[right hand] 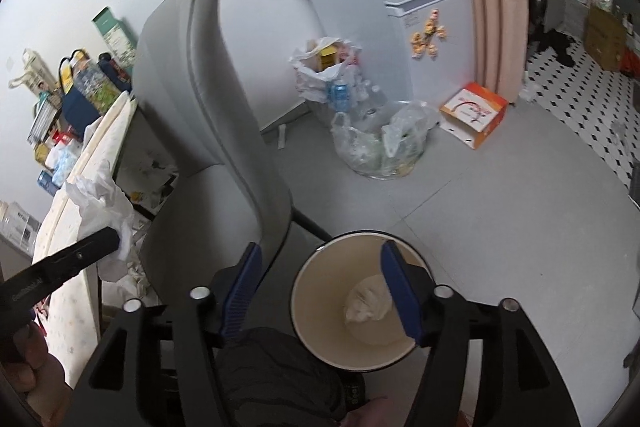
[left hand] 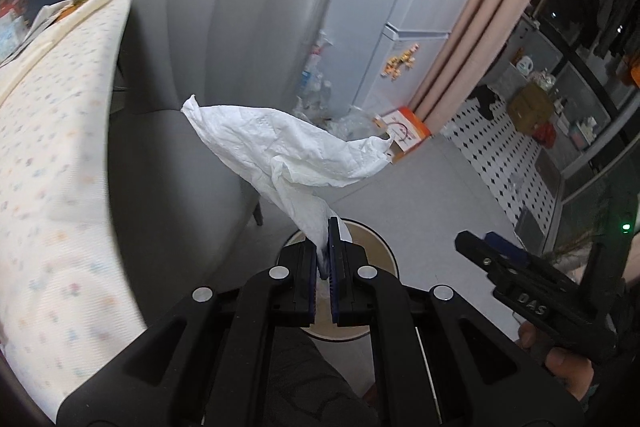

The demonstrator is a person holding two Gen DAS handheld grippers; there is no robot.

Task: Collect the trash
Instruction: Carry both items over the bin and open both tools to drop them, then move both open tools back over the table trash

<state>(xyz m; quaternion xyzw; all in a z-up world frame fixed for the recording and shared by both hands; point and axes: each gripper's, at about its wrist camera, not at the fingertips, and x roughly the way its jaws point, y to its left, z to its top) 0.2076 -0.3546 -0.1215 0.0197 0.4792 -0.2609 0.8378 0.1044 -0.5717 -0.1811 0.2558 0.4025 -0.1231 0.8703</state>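
Left claw: the left gripper point(left hand: 325, 251) has its blue pads pressed together on one end of a crumpled white paper tissue point(left hand: 292, 151), which fans up and away from the fingertips.
Tissue place: in the air ahead of the left claw, in front of the grey upholstered chair point(left hand: 224, 27); in the right wrist view it hangs at that claw's far left point(right hand: 102, 203).
Right claw: the right gripper point(right hand: 320, 291) stands wide apart, nothing between its blue-padded fingers point(right hand: 400, 291).
Bin: a round cream-coloured waste bin with a dark rim point(right hand: 316, 291) sits on the floor straight under the right claw; a wadded white tissue point(right hand: 370, 301) lies at its bottom.
Bin from the left claw: its rim point(left hand: 380, 235) shows just behind the closed fingertips.
Left of the claws: a cream dotted cushion point(left hand: 52, 163).
Far ahead: a clear plastic bag of rubbish point(right hand: 376, 143) and an orange-and-white cardboard box point(right hand: 474, 113) on the grey floor.
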